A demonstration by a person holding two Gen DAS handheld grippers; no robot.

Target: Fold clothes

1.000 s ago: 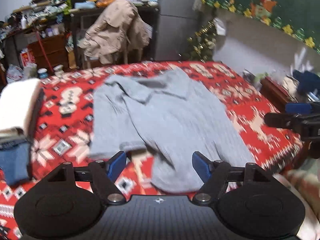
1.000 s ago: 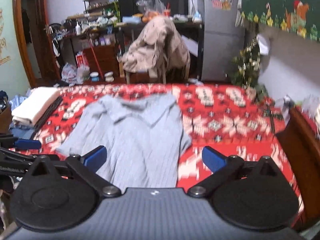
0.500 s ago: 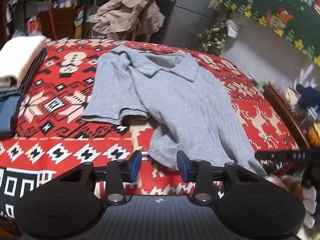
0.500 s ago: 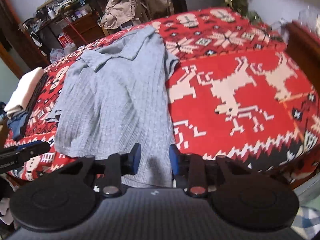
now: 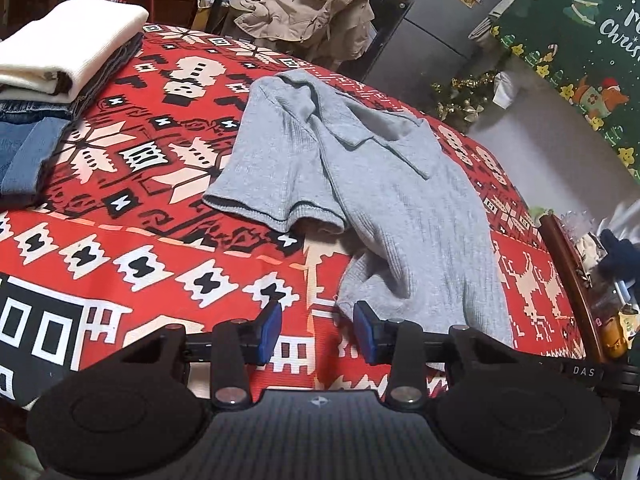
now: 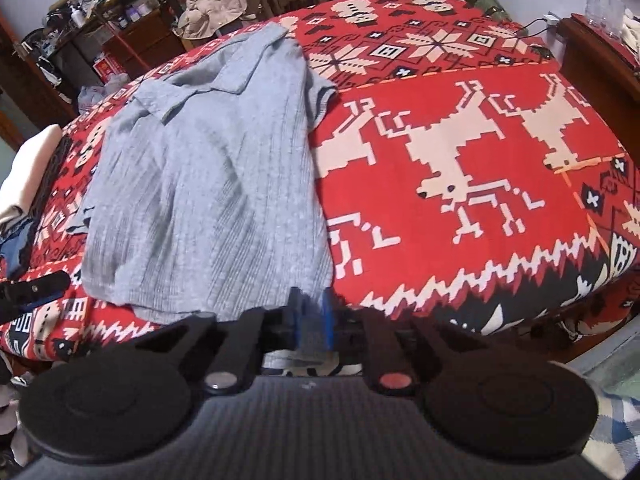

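Grey shirt [image 5: 384, 184], one, two folded stacks [image 5: 60, 60], two grippers

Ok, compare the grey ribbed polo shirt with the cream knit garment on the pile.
The grey ribbed polo shirt lies spread out, unfolded, collar open; the cream knit garment is folded into a neat block. The shirt lies directly on the red patterned blanket; the cream garment tops a pile with denim beneath. Both are on the same blanket.
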